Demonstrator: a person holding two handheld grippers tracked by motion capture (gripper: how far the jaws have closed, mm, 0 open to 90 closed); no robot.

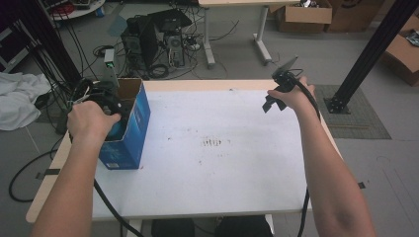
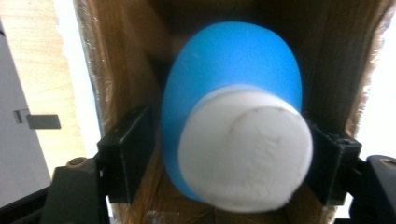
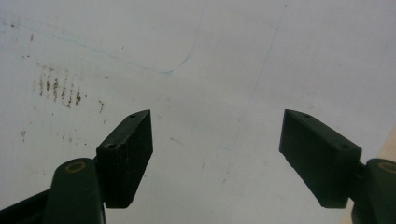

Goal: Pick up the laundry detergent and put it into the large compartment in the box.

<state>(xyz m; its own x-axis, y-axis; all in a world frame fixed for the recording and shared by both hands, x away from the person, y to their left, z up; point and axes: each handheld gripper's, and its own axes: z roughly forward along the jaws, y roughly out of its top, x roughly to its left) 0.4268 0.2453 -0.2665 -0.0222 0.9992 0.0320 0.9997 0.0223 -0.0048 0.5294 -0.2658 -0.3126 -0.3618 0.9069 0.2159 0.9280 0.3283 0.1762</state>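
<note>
A blue cardboard box (image 1: 132, 129) with an open top stands at the left edge of the white table (image 1: 222, 168). My left gripper (image 1: 112, 105) reaches into it from above. In the left gripper view, the left gripper (image 2: 229, 158) is inside the brown box walls (image 2: 116, 70), with one jaw on each side of a blue bottle (image 2: 233, 70) with a white cap (image 2: 245, 149), shut on it. My right gripper (image 1: 276, 96) is held above the far right part of the table. In the right gripper view, the right gripper (image 3: 217, 144) stands open over bare tabletop.
A patch of small brown marks (image 1: 213, 142) stains the middle of the table. Beyond the far edge, computer towers (image 1: 155, 42) and cables sit on the floor. A black frame post (image 1: 368, 54) stands at the right, cardboard boxes (image 1: 304, 15) behind it. White cloth (image 1: 17, 96) lies at the far left.
</note>
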